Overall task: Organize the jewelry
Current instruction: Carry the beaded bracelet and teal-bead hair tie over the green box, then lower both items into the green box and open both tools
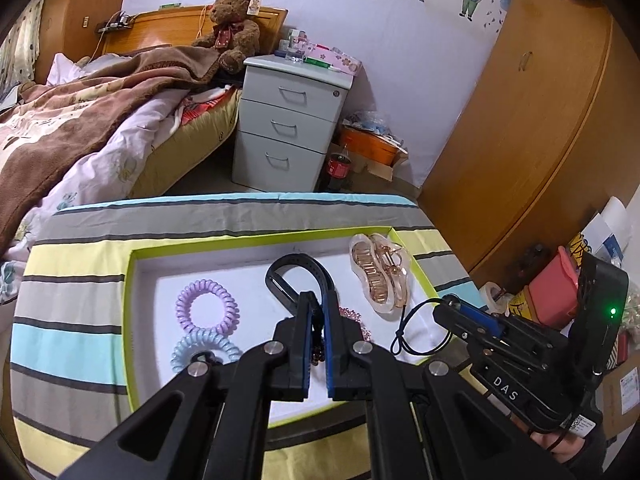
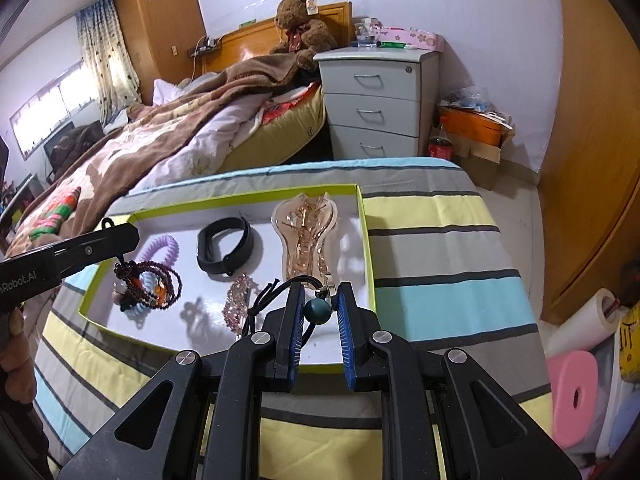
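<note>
Closest to the right wrist camera, the right tool [image 2: 319, 294] pinches a dark teal bead [image 2: 318, 311] on a black cord [image 2: 267, 292], its jaws only slightly apart, over the near right corner of the green-rimmed tray [image 2: 370, 248]. At the left, the left tool [image 2: 132, 236] is clamped shut on a dark beaded bracelet [image 2: 154, 280], which dangles above the tray's left end, over a pale blue coil hair tie [image 2: 138, 308]. Inside the tray lie a purple coil hair tie [image 2: 162, 246], a black wristband [image 2: 224, 248], a pink beaded piece [image 2: 238, 298] and a large rose-gold hair claw [image 2: 306, 236], the claw just beyond the right tool's tips. From the left wrist camera, that tool's closed jaws hide most of the bracelet and part of the wristband [image 1: 296, 276]. This tray rests on a striped cloth-covered surface [image 2: 440, 240]. Beyond it stand a bed [image 2: 180, 136], a teddy bear [image 2: 302, 28], a grey drawer unit [image 2: 376, 104] and a wooden wardrobe [image 2: 592, 140].
</note>
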